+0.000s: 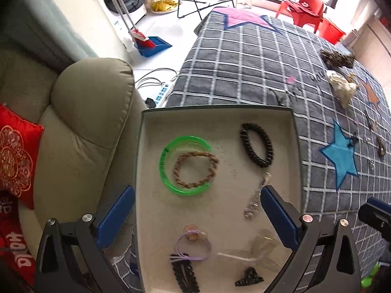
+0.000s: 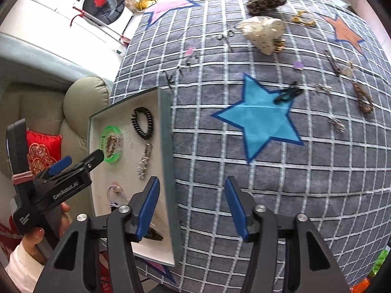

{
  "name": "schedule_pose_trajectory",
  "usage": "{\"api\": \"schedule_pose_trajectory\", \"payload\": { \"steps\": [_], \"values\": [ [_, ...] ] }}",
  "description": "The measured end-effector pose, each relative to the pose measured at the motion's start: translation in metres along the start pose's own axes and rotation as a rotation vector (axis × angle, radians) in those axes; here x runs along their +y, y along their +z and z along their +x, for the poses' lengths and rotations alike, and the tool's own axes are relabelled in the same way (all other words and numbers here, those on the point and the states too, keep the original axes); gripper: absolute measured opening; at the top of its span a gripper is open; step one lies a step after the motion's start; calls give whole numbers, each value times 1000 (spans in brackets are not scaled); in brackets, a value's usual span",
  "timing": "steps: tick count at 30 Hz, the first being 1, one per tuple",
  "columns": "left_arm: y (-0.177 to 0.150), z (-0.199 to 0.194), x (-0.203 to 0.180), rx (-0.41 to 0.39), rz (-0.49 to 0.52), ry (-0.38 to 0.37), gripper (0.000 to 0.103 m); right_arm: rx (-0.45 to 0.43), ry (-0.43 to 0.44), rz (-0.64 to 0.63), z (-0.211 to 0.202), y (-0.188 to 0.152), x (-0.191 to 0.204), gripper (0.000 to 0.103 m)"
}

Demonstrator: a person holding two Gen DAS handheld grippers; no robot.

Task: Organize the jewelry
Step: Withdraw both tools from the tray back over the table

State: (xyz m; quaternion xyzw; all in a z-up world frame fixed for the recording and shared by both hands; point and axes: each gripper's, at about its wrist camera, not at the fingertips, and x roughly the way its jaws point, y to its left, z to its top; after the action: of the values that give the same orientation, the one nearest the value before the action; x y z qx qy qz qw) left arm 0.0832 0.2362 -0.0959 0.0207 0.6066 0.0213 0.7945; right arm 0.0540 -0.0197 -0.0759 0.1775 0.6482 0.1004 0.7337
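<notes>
Jewelry lies partly sorted in a shallow grey box point(image 1: 294, 131) with a pale floor, set at the edge of a grey checked blanket point(image 1: 244, 73) beside a beige armchair point(image 1: 80, 131). Inside the box, a green bangle point(image 1: 168, 171) rings a brown braided bracelet point(image 1: 195, 168); a black coil hair tie point(image 1: 256, 147) lies apart toward the far right corner. A silver rhinestone clip point(image 1: 253, 204) sits near the right wall. Nearer the camera are a lilac hair tie point(image 1: 194, 246) with a small pink bead, a black lace snap clip point(image 1: 184, 276) touching it, a small black claw clip point(image 1: 249, 280), and a clear plastic piece too faint to identify.

The left gripper point(image 1: 198, 219) hovers above the near half of the box, its blue-padded jaws spread wide with nothing between them. The right gripper point(image 2: 191, 210) hangs over the box's right wall and the blanket just beside it, jaws likewise wide apart and empty.

More pieces lie scattered on the blanket, well apart from the box: a black clip point(image 2: 287, 94) at the tip of a blue star patch point(image 2: 261, 122), a brown braided loop point(image 2: 364, 99), small silver bits point(image 2: 338, 124), a cream scrunchie point(image 2: 264, 33), a dark speckled scrunchie point(image 2: 267, 0) and a gold piece point(image 2: 303, 17). A red cushion point(image 1: 14, 156) rests on the armchair.
</notes>
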Motion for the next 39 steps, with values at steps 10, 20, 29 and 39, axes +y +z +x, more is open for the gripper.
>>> {"api": "schedule_pose_trajectory", "payload": {
  "steps": [10,20,29,39],
  "values": [
    [-12,-20,-60,14,120,-38,103,-14,-14,109,-18,-17,-57,72],
    [-6,-24,-131,30,226,-88,103,-11,-69,235,-29,-31,-133,79],
    [10,-10,-184,31,303,-90,103,-24,-142,229,-32,-14,-177,79],
    [37,18,-236,16,388,-138,103,-52,-198,51,-9,27,-179,79]
  ]
}}
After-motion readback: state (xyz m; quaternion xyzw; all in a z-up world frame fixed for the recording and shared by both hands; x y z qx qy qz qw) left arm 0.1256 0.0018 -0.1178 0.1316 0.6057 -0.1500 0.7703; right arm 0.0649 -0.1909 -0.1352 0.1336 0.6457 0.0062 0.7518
